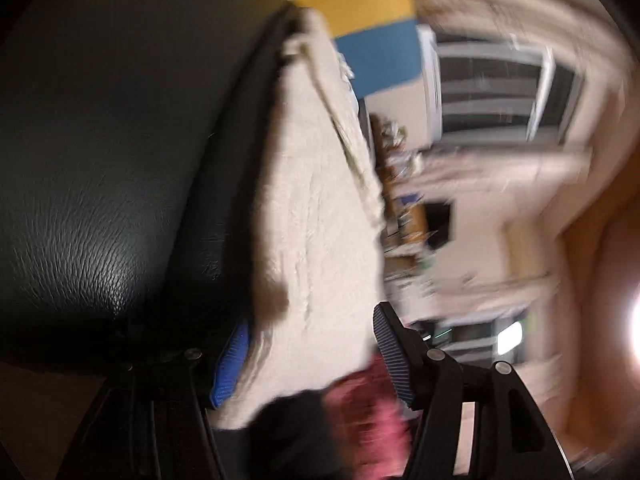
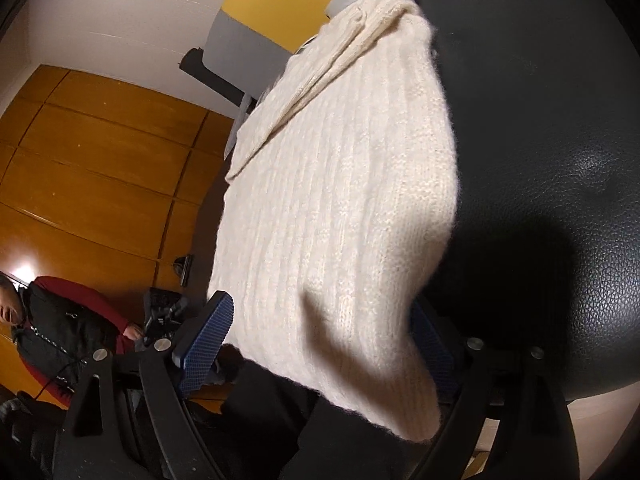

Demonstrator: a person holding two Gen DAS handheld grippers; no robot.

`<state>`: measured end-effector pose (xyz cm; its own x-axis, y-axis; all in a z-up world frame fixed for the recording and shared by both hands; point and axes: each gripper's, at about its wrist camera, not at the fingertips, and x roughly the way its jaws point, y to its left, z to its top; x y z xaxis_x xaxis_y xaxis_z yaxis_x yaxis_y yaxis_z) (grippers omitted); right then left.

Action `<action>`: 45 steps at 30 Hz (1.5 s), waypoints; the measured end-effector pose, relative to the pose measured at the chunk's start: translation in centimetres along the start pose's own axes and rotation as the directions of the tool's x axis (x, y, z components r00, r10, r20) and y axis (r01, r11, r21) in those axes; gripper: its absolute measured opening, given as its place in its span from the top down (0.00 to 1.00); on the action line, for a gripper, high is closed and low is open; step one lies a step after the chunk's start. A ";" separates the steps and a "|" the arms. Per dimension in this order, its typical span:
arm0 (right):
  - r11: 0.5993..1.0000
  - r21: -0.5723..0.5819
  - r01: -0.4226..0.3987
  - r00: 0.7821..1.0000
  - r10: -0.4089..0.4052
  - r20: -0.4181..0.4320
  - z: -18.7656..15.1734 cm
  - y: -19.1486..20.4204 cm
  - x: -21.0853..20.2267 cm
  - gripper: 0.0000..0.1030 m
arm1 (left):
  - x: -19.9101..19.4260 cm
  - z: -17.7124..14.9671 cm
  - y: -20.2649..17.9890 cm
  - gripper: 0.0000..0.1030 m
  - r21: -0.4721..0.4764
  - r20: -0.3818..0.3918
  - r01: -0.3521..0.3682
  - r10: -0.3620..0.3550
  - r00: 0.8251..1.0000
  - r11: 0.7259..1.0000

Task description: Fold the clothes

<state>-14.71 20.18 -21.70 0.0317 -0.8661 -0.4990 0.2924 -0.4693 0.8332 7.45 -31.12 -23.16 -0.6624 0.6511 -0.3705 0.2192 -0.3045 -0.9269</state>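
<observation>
A cream ribbed knit sweater [image 1: 320,220] [image 2: 340,200] lies folded on a black leather surface [image 1: 100,160] [image 2: 540,120]. Both views are turned sideways. The left wrist view is motion-blurred. There my left gripper [image 1: 311,360] is open around the sweater's near edge, one blue pad [image 1: 230,364] on the leather side, the other [image 1: 394,360] on the room side. My right gripper [image 2: 316,346] is also open and wide. Its left pad [image 2: 204,344] is clear of the cloth; the sweater's near corner droops over and partly hides the right pad [image 2: 434,348].
A person in a red top and black vest [image 2: 60,332] stands at the lower left of the right wrist view. Orange wooden panels [image 2: 100,168], a white ceiling, and a yellow and blue wall [image 1: 360,12] surround the surface. A cluttered shelf [image 1: 404,208] and windows [image 1: 492,96] appear blurred.
</observation>
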 end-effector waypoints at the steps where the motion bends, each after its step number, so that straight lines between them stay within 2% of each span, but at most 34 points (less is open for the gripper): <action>1: 0.999 0.025 -0.021 1.000 0.021 0.006 0.0 -0.4 -0.2 0.12 | 0.0 0.2 0.6 0.44 -0.040 -0.002 0.032 -0.032 0.999 0.999; 2: 0.999 0.040 -0.037 0.999 0.037 0.010 0.0 -0.6 -0.3 0.12 | 0.0 0.5 1.1 0.45 -0.080 -0.003 0.063 -0.064 0.998 0.995; 3: 0.998 0.046 -0.047 0.999 0.047 0.013 0.0 -0.7 -0.4 0.12 | 0.0 0.5 1.2 0.45 -0.080 -0.004 0.065 -0.065 0.998 0.995; 6: 0.998 0.026 -0.065 0.998 0.065 0.004 -0.4 -0.5 -0.3 0.12 | 0.0 0.3 0.3 0.45 -0.001 -0.010 0.014 -0.014 1.000 1.000; 10: 0.997 0.007 -0.072 0.997 0.072 0.012 -0.7 -0.2 0.0 0.12 | 1.4 0.4 -1.5 0.40 0.110 -0.025 -0.031 0.034 0.999 0.993; 12: 0.999 -0.011 -0.049 0.999 0.049 0.013 -0.9 -0.1 0.0 0.17 | 2.1 0.5 -2.2 0.40 0.152 -0.041 -0.043 0.049 0.998 0.988; 13: 0.999 -0.009 -0.032 0.999 0.032 0.011 -0.9 -0.2 0.1 0.31 | 2.6 0.5 -2.6 0.40 0.174 -0.047 -0.051 0.060 0.997 0.983; 14: 1.000 -0.008 -0.014 1.000 0.014 0.009 -1.0 -0.3 0.2 0.49 | 2.9 0.5 -2.9 0.40 0.193 -0.051 -0.060 0.071 0.996 0.979; 15: 1.000 0.000 0.003 1.000 -0.003 0.005 -1.1 -0.6 0.3 0.61 | 3.1 0.5 -3.1 0.42 0.208 -0.052 -0.066 0.079 0.996 0.976; 16: 1.000 0.012 0.025 1.000 -0.025 0.001 -1.2 -1.1 0.4 0.81 | 3.1 0.4 -3.3 0.43 0.219 -0.058 -0.067 0.081 0.995 0.974; 17: 0.999 0.020 0.029 1.000 -0.029 0.002 -1.3 -1.4 0.4 0.83 | 3.2 0.3 -3.3 0.47 0.229 -0.065 -0.076 0.093 0.994 0.971; 18: 0.999 0.028 0.015 1.000 -0.015 0.005 -1.4 -1.7 0.5 0.83 | 3.3 0.2 -3.3 0.68 0.240 -0.056 -0.112 0.129 0.990 0.964; 19: 0.999 0.038 0.001 1.000 -0.001 0.004 -1.4 -1.9 0.5 0.82 | 3.4 0.2 -3.2 0.97 0.250 -0.040 -0.163 0.178 0.983 0.955; 20: 0.999 0.048 -0.014 1.000 0.014 0.003 -1.5 -2.1 0.5 0.82 | 3.4 0.2 -3.0 0.93 0.248 -0.023 -0.192 0.204 0.979 0.949; 21: 0.999 0.046 -0.013 1.000 0.012 0.001 -1.5 -2.1 0.5 0.82 | 3.3 0.1 -2.9 0.94 0.245 -0.006 -0.194 0.202 0.979 0.950; 23: 1.000 0.026 0.017 1.000 -0.017 -0.002 -1.6 -1.6 0.5 0.83 | 3.0 -0.3 -3.0 0.94 0.261 0.013 -0.176 0.179 0.984 0.949; 26: 0.996 -0.033 0.082 0.997 -0.082 -0.008 -1.8 0.0 0.5 0.83 | 2.2 -0.5 -3.5 0.94 0.262 0.023 -0.090 0.086 0.996 0.961; 28: 0.995 -0.061 0.081 0.997 -0.082 -0.009 -2.1 0.9 0.7 0.83 | 1.7 -0.1 -4.1 0.94 0.254 0.041 -0.029 0.020 0.999 0.967; 30: 0.996 -0.079 0.044 0.999 -0.043 0.012 -2.3 1.8 0.5 0.83 | 1.1 0.4 -5.0 0.94 0.264 0.066 0.021 -0.040 0.997 0.964; 35: 0.994 -0.081 -0.068 0.994 0.075 0.083 -1.9 3.2 0.2 0.83 | 0.6 2.5 -8.0 0.95 0.299 0.100 0.108 -0.143 0.985 0.948; 38: 0.989 -0.081 -0.120 0.985 0.129 0.117 -1.0 4.1 0.2 0.83 | 0.7 4.1 -10.0 0.95 0.320 0.117 0.173 -0.220 0.969 0.932; 41: 0.982 -0.090 -0.164 0.974 0.175 0.143 0.5 5.5 0.4 0.83 | 1.6 6.3 -12.3 0.95 0.347 0.122 0.223 -0.279 0.952 0.911; 45: 0.976 -0.104 -0.191 0.964 0.206 0.166 3.6 6.8 0.9 0.83 | 2.5 9.9 -14.3 0.95 0.374 0.121 0.258 -0.323 0.939 0.891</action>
<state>-16.09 15.62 -15.64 -0.0680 -0.9605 -0.2697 0.3789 -0.2750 0.8836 -4.48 -32.02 -10.21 -0.7794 0.6251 -0.0416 -0.2433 -0.3633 -0.8993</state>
